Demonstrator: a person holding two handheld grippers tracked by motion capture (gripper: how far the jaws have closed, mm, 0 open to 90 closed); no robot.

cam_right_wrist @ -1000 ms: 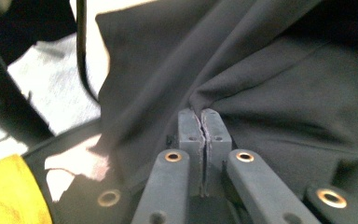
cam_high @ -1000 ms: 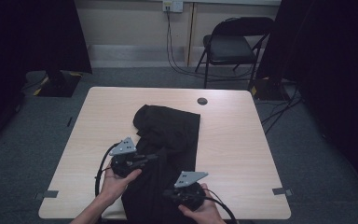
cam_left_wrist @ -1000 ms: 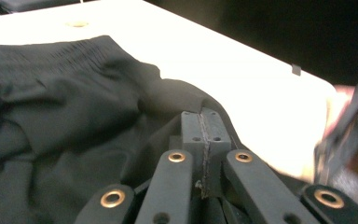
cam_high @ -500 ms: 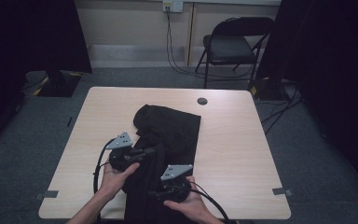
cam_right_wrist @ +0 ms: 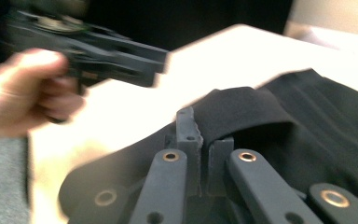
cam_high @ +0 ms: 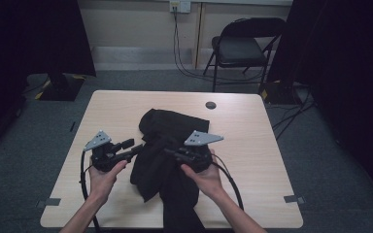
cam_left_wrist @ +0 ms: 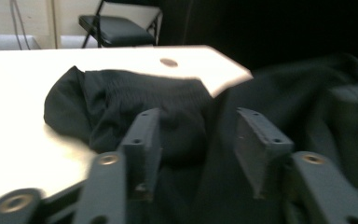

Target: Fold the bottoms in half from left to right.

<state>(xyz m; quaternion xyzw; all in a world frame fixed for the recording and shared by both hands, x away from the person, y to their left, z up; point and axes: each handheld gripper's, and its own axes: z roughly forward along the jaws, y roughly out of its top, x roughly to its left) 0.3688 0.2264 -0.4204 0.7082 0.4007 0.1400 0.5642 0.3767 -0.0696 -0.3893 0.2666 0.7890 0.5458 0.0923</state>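
Note:
A black cloth [cam_high: 171,125] lies bunched in the middle of the light wooden table [cam_high: 252,136], and its near end hangs over the front edge. My right gripper [cam_high: 168,152] is raised over the cloth's near part. Its jaws have just closed, and in the right gripper view they [cam_right_wrist: 199,122] pinch a fold of the cloth [cam_right_wrist: 307,121]. My left gripper [cam_high: 135,146] is at the cloth's left edge. Its jaws have just been opening, and in the left gripper view they [cam_left_wrist: 196,119] stand apart with nothing pressed between them; the cloth [cam_left_wrist: 121,93] lies beyond.
A small round dark hole cover [cam_high: 211,105] sits near the table's far edge. A folding chair [cam_high: 243,48] stands behind the table on the grey carpet. The other hand with the left gripper [cam_right_wrist: 121,60] shows blurred in the right gripper view. Bare tabletop lies left and right of the cloth.
My right gripper has risen and moved away from the front edge, drawing cloth up with it. My left gripper has shifted left off the cloth and its jaws have opened.

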